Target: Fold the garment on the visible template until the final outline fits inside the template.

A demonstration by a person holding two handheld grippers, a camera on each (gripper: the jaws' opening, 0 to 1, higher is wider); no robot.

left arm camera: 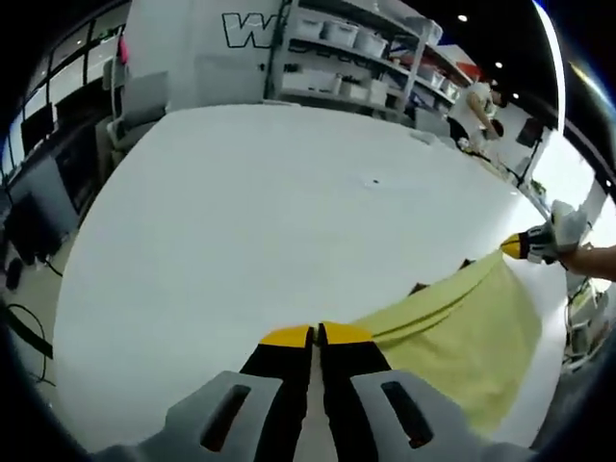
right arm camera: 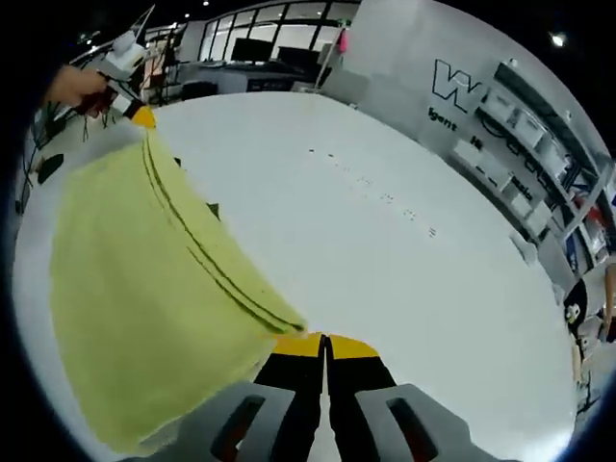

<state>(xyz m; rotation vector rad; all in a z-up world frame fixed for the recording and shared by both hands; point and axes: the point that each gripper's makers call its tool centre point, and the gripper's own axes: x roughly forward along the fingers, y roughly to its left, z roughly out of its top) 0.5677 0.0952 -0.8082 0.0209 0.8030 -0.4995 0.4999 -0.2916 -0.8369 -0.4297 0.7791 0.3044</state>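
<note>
1. Where the left gripper view looks along its own jaws, the left gripper (left arm camera: 317,334) is seen with its yellow-tipped jaws pressed together on one corner of the yellow-green garment (left arm camera: 462,337).
2. From that corner the garment is stretched away to the right of that view, its hemmed edge being drawn taut toward the right gripper (left arm camera: 515,246), which is held by a hand (left arm camera: 589,258) at the far end.
3. In the right gripper view, the right gripper (right arm camera: 323,343) is shown with its jaws closed on the opposite corner of the garment (right arm camera: 135,289).
4. A doubled dark seam line is seen running along the garment's upper edge, from the right gripper's tips up to the left gripper (right arm camera: 141,116) near the top left of that view.
5. The garment is spread beside and below that edge, over the near side of the white table (right arm camera: 385,250); whether it is fully resting on the surface cannot be told.
6. A few small dark marks are scattered across the bare tabletop (left arm camera: 250,231), well apart from the cloth.
7. Shelving with white bins (left arm camera: 356,58) is seen beyond the table, and a white wall with large dark lettering (right arm camera: 457,87) stands beside it.
</note>
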